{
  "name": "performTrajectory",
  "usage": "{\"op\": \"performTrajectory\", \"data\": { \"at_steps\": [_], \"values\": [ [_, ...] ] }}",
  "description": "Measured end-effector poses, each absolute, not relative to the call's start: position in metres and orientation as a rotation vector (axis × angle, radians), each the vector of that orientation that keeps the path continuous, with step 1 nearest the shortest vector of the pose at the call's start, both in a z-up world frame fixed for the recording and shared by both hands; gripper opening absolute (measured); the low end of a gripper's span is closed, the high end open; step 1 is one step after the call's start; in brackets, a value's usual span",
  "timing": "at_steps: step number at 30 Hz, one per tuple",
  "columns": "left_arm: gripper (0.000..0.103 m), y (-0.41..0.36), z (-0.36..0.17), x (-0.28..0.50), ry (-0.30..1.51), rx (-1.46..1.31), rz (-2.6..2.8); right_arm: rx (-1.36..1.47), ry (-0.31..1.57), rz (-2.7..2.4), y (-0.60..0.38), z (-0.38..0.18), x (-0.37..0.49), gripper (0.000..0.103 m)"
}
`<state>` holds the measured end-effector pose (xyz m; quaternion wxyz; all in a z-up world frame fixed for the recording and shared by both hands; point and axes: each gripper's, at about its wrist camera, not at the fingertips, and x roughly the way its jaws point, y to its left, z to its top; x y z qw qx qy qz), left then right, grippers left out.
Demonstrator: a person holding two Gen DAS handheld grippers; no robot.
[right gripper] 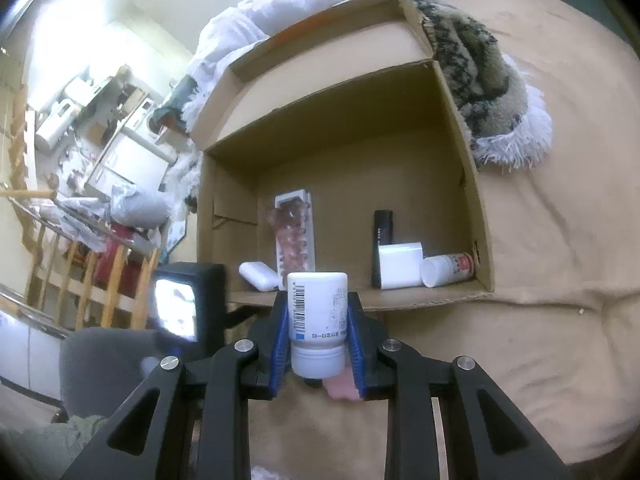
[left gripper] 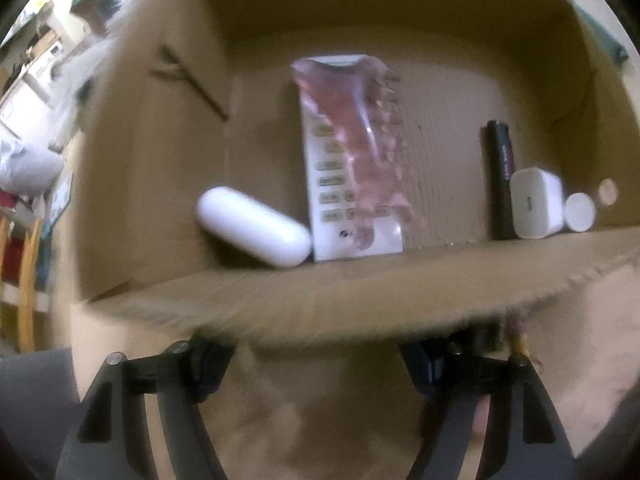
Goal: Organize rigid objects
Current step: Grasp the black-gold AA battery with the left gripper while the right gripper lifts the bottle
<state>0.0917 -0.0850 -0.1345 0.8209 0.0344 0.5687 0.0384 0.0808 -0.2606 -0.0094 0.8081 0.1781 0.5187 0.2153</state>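
An open cardboard box (left gripper: 360, 292) (right gripper: 452, 152) lies on a tan bed cover. Inside are a white remote (left gripper: 324, 184) (right gripper: 294, 236) under a pink bubbled wrap, a white oval case (left gripper: 252, 226) (right gripper: 258, 274), a black tube (left gripper: 500, 176) (right gripper: 382, 236), a white cube charger (left gripper: 536, 204) (right gripper: 400, 266) and a small white bottle (left gripper: 580, 212) (right gripper: 446, 268) lying on its side. My left gripper (left gripper: 316, 360) hangs open just in front of the box's near wall, nothing between its fingers. My right gripper (right gripper: 318, 320) is shut on a white barcoded bottle (right gripper: 316, 312), held upright before the box.
A fuzzy patterned blanket (right gripper: 480, 80) and white bedding (right gripper: 280, 4) lie behind the box. A black device with a lit screen (right gripper: 180, 308) and a grey sleeve (right gripper: 104, 364) sit left of my right gripper. A wooden railing (right gripper: 80, 280) and cluttered furniture stand at far left.
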Motion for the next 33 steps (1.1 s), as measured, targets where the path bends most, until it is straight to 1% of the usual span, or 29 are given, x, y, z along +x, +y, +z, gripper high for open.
{"op": "performTrajectory", "data": {
  "at_steps": [2, 4, 7, 12, 14, 15, 16, 17, 18, 27, 33],
  "values": [
    [0.074, -0.089, -0.137, 0.096, 1.195, 0.086, 0.093, 0.389, 1.107, 0.463, -0.262, -0.01, 0.08, 0.028],
    [0.079, -0.088, -0.141, 0.103, 1.201, 0.046, 0.105, 0.399, 1.111, 0.464, -0.264, -0.011, 0.08, 0.028],
    [0.082, -0.085, -0.144, 0.108, 1.208, -0.011, 0.136, 0.408, 1.122, 0.468, -0.265, -0.012, 0.081, 0.028],
    [0.083, -0.085, -0.146, 0.114, 1.229, -0.004, 0.167, 0.403, 1.13, 0.484, -0.258, -0.012, 0.082, 0.028],
    [0.075, -0.085, -0.146, 0.116, 1.236, -0.016, 0.152, 0.399, 1.132, 0.489, -0.255, -0.013, 0.082, 0.028],
    [0.067, -0.09, -0.144, 0.123, 1.235, -0.02, 0.143, 0.398, 1.133, 0.49, -0.254, -0.013, 0.082, 0.028],
    [0.054, -0.092, -0.142, 0.122, 1.229, -0.017, 0.135, 0.396, 1.134, 0.49, -0.254, -0.013, 0.082, 0.028],
    [0.048, -0.097, -0.141, 0.12, 1.225, -0.012, 0.13, 0.394, 1.136, 0.49, -0.253, -0.013, 0.082, 0.028],
    [0.04, -0.105, -0.139, 0.12, 1.223, -0.006, 0.13, 0.392, 1.137, 0.49, -0.253, -0.013, 0.082, 0.028],
    [0.04, -0.101, -0.127, 0.112, 1.203, 0.01, 0.128, 0.382, 1.144, 0.475, -0.254, -0.016, 0.083, 0.028],
    [0.04, -0.094, -0.096, 0.087, 1.181, -0.021, 0.099, 0.375, 1.142, 0.465, -0.255, -0.016, 0.084, 0.028]
  ]
}}
